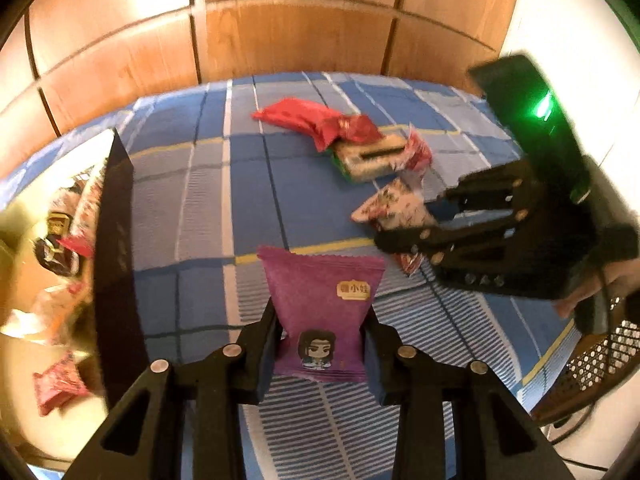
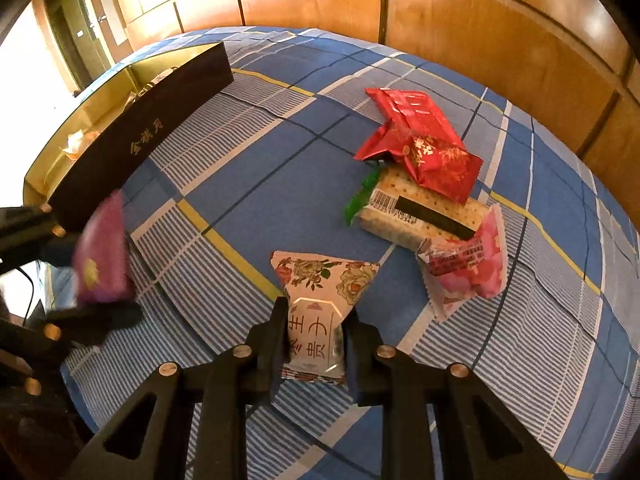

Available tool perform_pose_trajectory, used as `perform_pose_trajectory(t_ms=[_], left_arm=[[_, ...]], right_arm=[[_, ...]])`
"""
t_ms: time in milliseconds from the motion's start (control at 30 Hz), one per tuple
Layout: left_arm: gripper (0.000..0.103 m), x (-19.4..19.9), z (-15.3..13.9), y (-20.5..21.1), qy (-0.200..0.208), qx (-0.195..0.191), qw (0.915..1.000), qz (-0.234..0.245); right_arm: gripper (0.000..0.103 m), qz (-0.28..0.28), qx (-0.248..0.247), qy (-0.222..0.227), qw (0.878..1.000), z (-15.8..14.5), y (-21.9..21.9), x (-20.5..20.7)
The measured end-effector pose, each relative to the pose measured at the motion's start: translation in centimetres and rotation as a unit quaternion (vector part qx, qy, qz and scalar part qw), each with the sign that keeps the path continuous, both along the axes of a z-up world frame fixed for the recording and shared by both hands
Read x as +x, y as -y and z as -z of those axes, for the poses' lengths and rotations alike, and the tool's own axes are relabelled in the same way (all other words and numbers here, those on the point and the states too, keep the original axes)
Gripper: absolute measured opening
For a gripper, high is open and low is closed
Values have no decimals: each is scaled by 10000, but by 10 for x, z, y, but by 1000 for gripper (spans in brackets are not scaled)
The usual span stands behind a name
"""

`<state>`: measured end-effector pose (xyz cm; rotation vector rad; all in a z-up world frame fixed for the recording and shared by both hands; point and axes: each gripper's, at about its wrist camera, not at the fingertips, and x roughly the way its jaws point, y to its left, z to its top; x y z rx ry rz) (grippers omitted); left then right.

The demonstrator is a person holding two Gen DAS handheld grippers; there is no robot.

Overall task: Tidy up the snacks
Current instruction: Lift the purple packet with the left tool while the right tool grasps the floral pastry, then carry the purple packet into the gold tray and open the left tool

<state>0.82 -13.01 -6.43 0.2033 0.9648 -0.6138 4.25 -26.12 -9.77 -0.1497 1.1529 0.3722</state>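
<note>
Here the left gripper (image 1: 320, 344) had its fingers (image 1: 266, 344) clamped on the lower part of a purple snack packet (image 1: 320, 312), which stood upright between them, clear of the blue checked bedspread (image 1: 208, 200). Left of those fingers stood a dark box (image 1: 116, 240) with a gold-lined interior (several wrapped snacks already lay inside). The right gripper (image 2: 316, 344) was pinched nearly shut on a floral packet (image 2: 320, 288), the fingers (image 2: 276, 340) pressing its narrow printed end. Just beyond and right of those fingers lay the remaining pile: a pink packet (image 2: 468, 268), a cracker pack (image 2: 420, 216) with a barcode, and two red wrappers (image 2: 416, 136) overlapping its far edge.
</note>
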Motion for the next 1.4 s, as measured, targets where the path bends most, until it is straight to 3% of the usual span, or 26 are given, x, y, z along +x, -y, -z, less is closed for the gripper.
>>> perform_pose_trajectory(t_ms=[233,533,700,933,1033,1400], left_arm=[[37,-2,-27,-16,203,-157,9994,-227],[37,11,-49,-65,150,-409,9958,-805],[37,33,-54,-128,-130,-736,9843,-1601],[37,69,-47,-231,-535,-1121,9499,-2870],[37,84,-41,-253,-625,-1081,9415,-3130],[37,159,-6,-248,-1034,-924,9366,-3218]], right_arm=[[25,-59,-74,128,9999,-2,-2,-3],[25,-85,-156,207,9996,-4,-4,-6],[25,-101,-183,247,9995,-4,-5,-8],[25,-106,-213,237,9994,-5,-6,-9],[25,-105,-214,235,9994,-5,-6,-8],[25,-75,-189,217,9996,-5,-5,-8]])
